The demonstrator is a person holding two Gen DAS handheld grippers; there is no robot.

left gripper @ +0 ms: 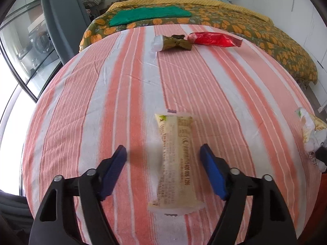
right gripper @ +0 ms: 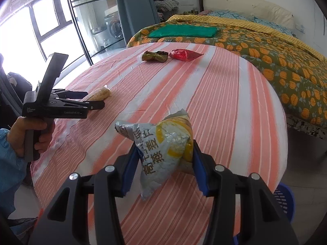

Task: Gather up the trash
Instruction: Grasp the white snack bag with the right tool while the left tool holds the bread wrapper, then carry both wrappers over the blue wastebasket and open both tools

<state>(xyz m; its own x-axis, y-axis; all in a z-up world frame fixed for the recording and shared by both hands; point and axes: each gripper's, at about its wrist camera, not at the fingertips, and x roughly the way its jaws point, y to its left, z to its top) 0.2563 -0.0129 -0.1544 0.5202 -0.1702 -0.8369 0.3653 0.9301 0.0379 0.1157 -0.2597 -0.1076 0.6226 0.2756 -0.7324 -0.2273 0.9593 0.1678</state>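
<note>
Between my left gripper's point(left gripper: 163, 153) blue pads lies the pale yellow wrapper point(left gripper: 175, 163), flat on the striped tablecloth point(left gripper: 81, 106). Its long axis runs straight away from me, along the line my fingers point, so the pads stand to either side of its narrow width. Neither pad touches it; cloth shows in the gap on both sides, wider on the left, so I call these jaws released, with the wrapper sitting toward the right pad. Closing from here should pinch it across the short way, though I judge a small shift to the right would centre it first. Farther off, near the table's far edge, lie an olive-green wrapper point(left gripper: 175, 41) and a red wrapper point(left gripper: 214, 39), side by side and just touching. At the right border I catch a crumpled bag point(left gripper: 308, 126).

From my right wrist, the silver-and-yellow snack bag point(right gripper: 163, 149) fills the near view, clamped between the right gripper's point(right gripper: 163, 159) pads and hanging clear of the cloth. Both pads press into its crumpled sides. A purple basket point(right gripper: 284, 202) peeks from beyond the table's right edge, low and near this gripper; I take it for the bin, and my right hand is plainly the closer one to it. Across to the left, a hand point(right gripper: 28, 134) holds my other gripper over the pale wrapper.
</note>
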